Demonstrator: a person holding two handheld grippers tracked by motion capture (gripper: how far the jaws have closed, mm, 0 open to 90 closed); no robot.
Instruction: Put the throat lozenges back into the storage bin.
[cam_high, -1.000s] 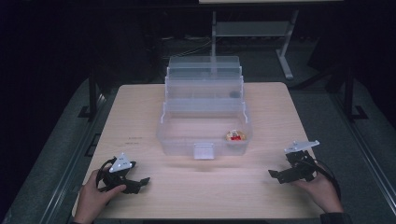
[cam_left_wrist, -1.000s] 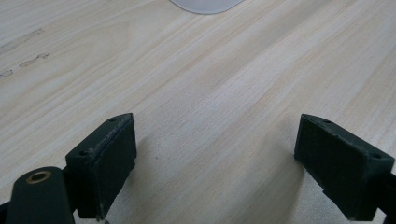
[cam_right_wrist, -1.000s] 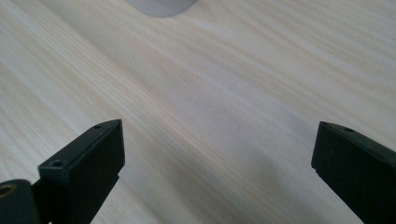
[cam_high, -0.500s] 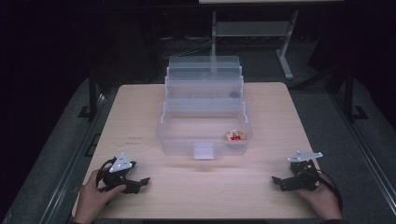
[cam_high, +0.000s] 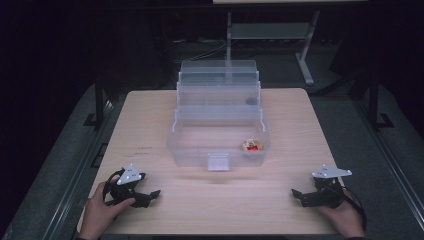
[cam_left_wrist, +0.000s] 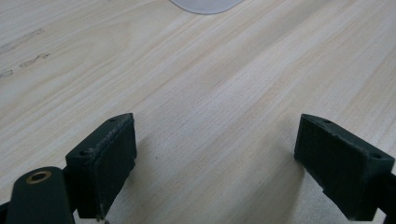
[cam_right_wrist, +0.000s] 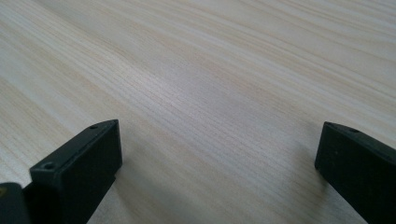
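Note:
A clear plastic tiered box (cam_high: 218, 120) stands open in the middle of the wooden table (cam_high: 150, 115). A small red and yellow object (cam_high: 251, 145) lies in the right end of its front tray. A small dark item (cam_high: 250, 100) sits in an upper tier. My left gripper (cam_high: 151, 195) rests on the table near the front left corner, open, with nothing between its jaws (cam_left_wrist: 215, 163). My right gripper (cam_high: 297, 195) rests near the front right, also open and empty (cam_right_wrist: 219, 163). Both point toward the table's middle.
A curved pale edge of the box (cam_left_wrist: 205, 5) shows at the top of the left gripper view. Faint marks (cam_high: 143, 149) lie on the table left of the box. A metal stand (cam_high: 272, 35) is behind the table. Bare wood spans between the grippers.
My right gripper has come down and toward the front edge, settling on the table. The left gripper has stayed put.

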